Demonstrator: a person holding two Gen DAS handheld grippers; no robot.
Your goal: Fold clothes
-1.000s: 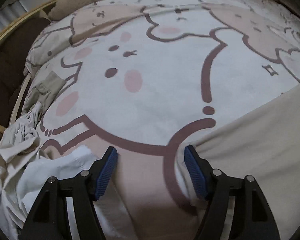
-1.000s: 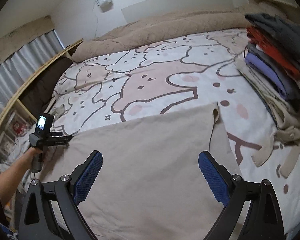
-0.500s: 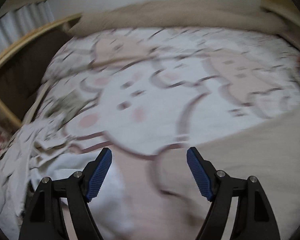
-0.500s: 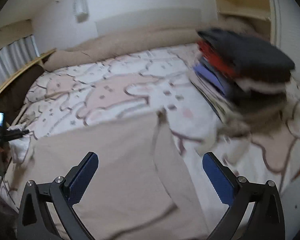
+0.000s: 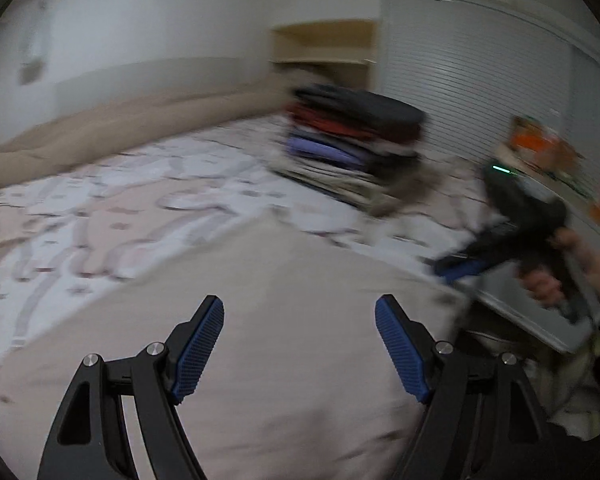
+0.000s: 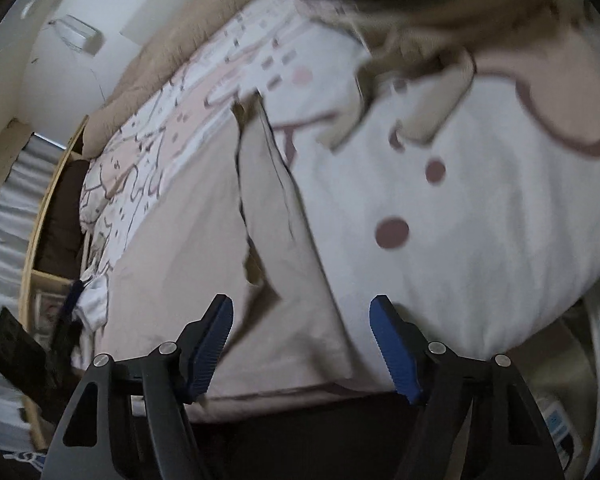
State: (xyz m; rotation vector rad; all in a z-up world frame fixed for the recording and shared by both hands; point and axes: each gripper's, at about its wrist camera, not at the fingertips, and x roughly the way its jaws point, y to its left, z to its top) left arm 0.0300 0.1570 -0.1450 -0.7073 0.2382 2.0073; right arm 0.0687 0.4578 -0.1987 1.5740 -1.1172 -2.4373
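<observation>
A beige garment (image 5: 284, 264) lies spread flat on the cartoon-print bedspread (image 5: 100, 200). My left gripper (image 5: 299, 304) hovers open over its near part, nothing between the pads. In the right wrist view the garment (image 6: 188, 248) shows a narrow folded flap (image 6: 276, 216) along its right side. My right gripper (image 6: 302, 302) points down at the near right corner by the bed's edge. Its jaws are closing, with the cloth below them and the pads not pressing on it. The left wrist view shows that gripper (image 5: 460, 268) held in a hand (image 5: 544, 284) at the right.
A tall stack of folded clothes (image 5: 352, 140) stands at the back right of the bed. White crumpled laundry (image 6: 92, 304) lies at the far left by the wooden bed frame (image 6: 48, 216). Louvred closet doors (image 5: 480, 80) and a white box (image 5: 540, 320) flank the right side.
The left gripper swung right, from the bare bedspread to over the beige garment, now facing the stack. The right gripper dropped toward the garment's near right corner and its jaws narrowed.
</observation>
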